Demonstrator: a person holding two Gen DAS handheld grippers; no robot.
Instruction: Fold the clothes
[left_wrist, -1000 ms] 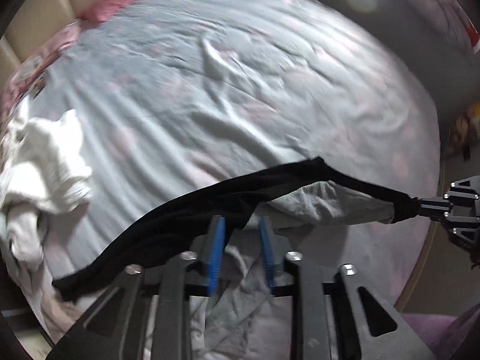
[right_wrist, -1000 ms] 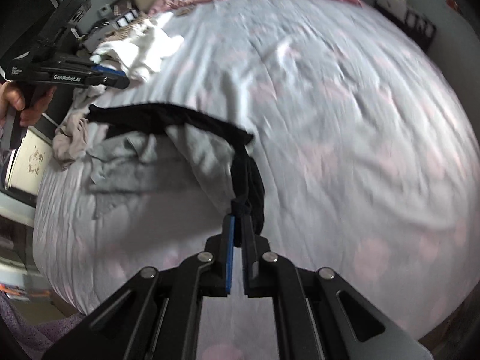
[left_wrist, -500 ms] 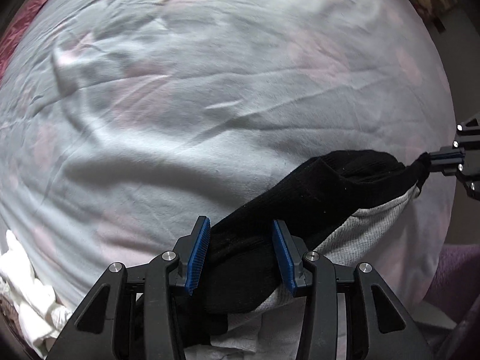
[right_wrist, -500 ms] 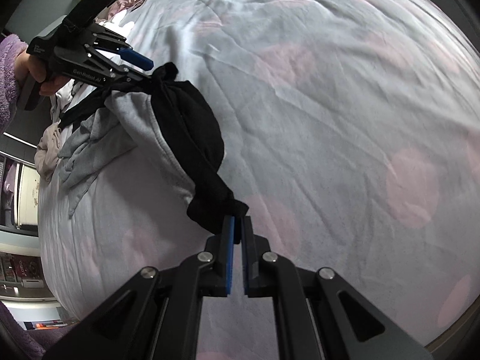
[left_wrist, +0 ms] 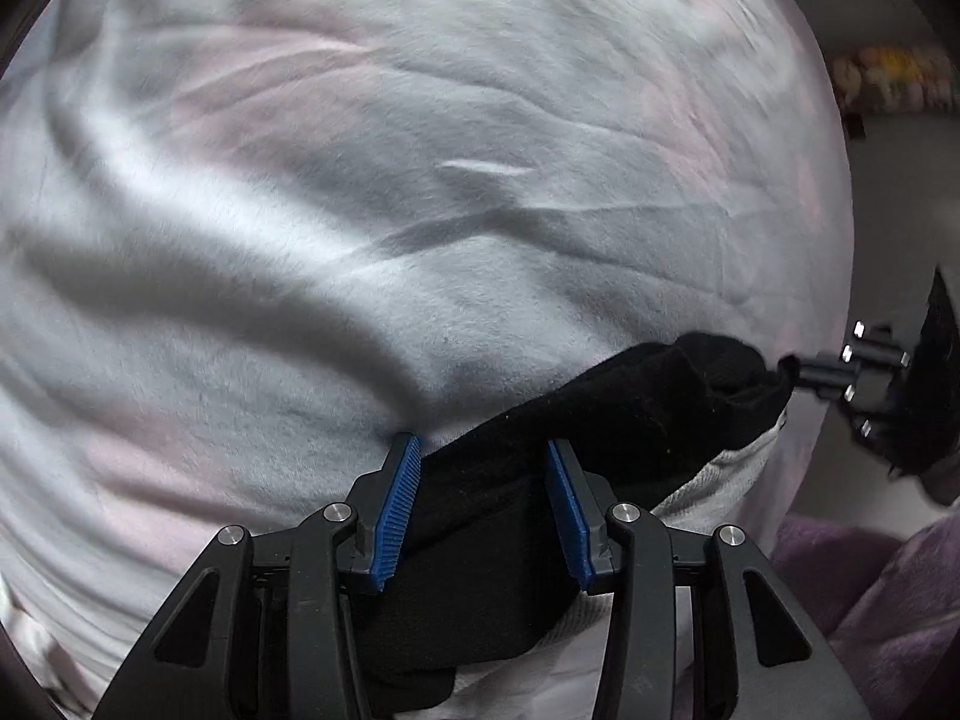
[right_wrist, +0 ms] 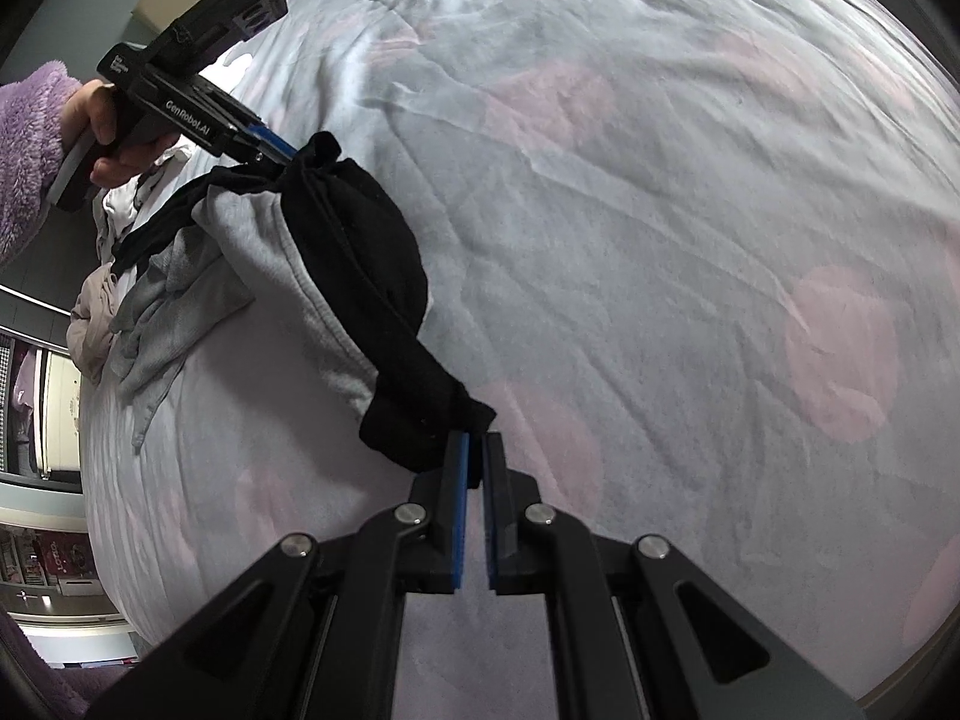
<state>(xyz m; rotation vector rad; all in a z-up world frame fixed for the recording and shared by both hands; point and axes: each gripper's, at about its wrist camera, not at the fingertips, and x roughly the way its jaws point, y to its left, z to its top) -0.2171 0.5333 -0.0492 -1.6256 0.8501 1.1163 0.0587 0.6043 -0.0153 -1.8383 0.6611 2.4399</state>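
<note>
A black garment (right_wrist: 360,240) with a grey lining (right_wrist: 282,252) stretches low over the bed between my two grippers. My right gripper (right_wrist: 474,450) is shut on its black corner near the front; the left wrist view has this gripper (left_wrist: 840,369) at the right edge, pinching that corner. My left gripper (left_wrist: 483,474) has a thick bunch of the black garment (left_wrist: 630,408) filling the gap between its blue pads, and its jaws are opening. In the right wrist view the left gripper (right_wrist: 282,150) is at the upper left, with cloth gathered at its tip.
The bed sheet (right_wrist: 660,240) is pale grey with pink spots and creased. A hand in a purple fleece sleeve (right_wrist: 30,138) holds the left gripper. More clothes (right_wrist: 90,324) lie heaped at the bed's left edge. Shelves (right_wrist: 36,390) stand beyond that edge.
Both grippers have come down toward the sheet with the garment. The garment, first a taut band in the air, now sags onto the bed. The left pads stand wider apart.
</note>
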